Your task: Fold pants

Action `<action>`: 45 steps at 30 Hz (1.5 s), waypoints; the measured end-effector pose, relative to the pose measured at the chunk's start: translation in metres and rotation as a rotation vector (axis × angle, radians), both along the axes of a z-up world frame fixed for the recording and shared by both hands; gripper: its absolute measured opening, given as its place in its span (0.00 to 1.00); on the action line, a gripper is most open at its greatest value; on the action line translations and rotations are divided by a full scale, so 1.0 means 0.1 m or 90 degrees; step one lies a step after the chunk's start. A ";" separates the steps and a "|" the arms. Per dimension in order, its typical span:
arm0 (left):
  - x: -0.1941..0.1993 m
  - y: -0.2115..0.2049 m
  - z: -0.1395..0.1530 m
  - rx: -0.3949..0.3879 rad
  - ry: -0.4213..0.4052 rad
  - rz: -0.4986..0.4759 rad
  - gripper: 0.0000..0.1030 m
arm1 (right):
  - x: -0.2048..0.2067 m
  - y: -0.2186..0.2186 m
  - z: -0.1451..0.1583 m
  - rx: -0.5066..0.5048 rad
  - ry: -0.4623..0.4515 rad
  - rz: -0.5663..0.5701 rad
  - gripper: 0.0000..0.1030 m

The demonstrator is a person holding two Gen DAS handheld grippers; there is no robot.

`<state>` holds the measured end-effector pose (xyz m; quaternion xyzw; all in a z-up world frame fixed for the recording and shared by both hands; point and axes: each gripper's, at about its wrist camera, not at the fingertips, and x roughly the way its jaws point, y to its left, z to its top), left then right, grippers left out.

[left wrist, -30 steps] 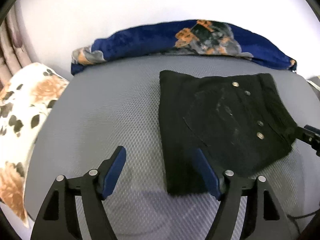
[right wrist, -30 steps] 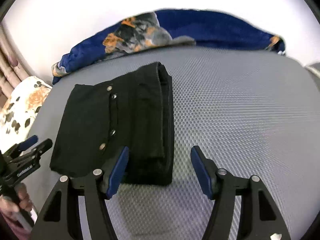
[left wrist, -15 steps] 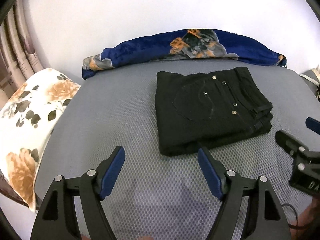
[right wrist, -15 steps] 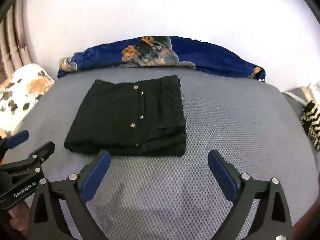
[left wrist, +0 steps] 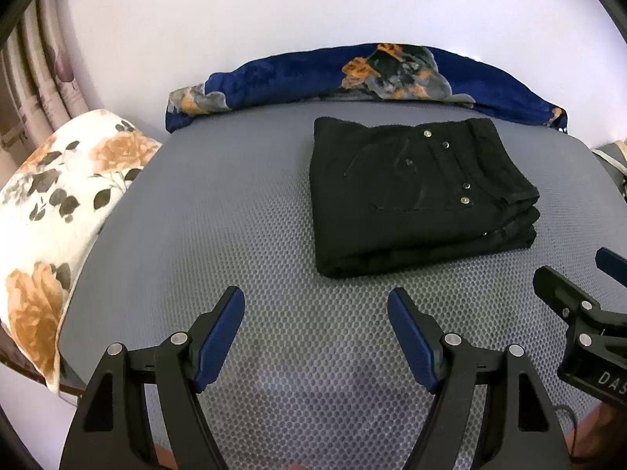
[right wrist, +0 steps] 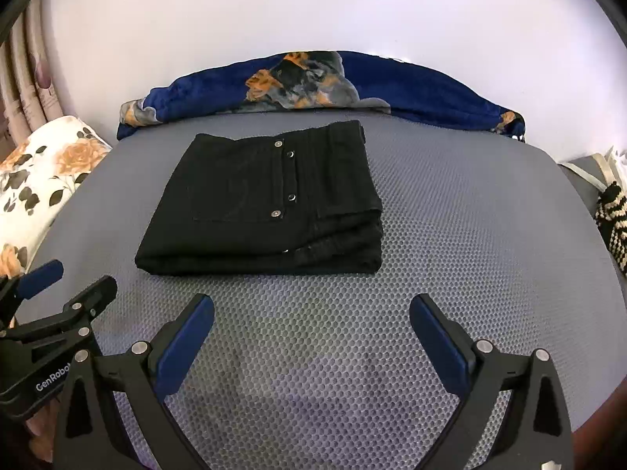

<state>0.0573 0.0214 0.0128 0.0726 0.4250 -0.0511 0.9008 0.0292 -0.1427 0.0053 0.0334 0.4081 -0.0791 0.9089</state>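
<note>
The black pants [left wrist: 407, 192] [right wrist: 270, 203] lie folded into a compact rectangle on the grey mesh mattress [left wrist: 243, 235] [right wrist: 450, 215], back pocket and silver rivets facing up. My left gripper [left wrist: 315, 313] hovers open over bare mattress, short of the bundle's near left corner, nothing between its blue pads. My right gripper [right wrist: 311, 319] is open wide in front of the bundle's near edge, also holding nothing. Each gripper shows in the other's view: the right gripper [left wrist: 568, 278] at the right edge, the left gripper [right wrist: 72, 284] at the left edge.
A rolled blue floral blanket [left wrist: 352, 78] [right wrist: 313, 86] lies along the far edge against the white wall. A white floral pillow [left wrist: 58, 196] [right wrist: 39, 172] sits at the left, curtains behind it. A striped knitted item [right wrist: 611, 219] rests at the right edge.
Both grippers have pulled back from the folded pants toward the near edge. The right gripper's jaws spread wider. The pants stay put on the mattress.
</note>
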 end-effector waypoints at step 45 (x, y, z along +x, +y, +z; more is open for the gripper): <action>0.06 -0.05 -0.28 0.022 0.057 -0.007 0.74 | 0.02 -0.02 -0.33 0.022 0.057 0.007 0.96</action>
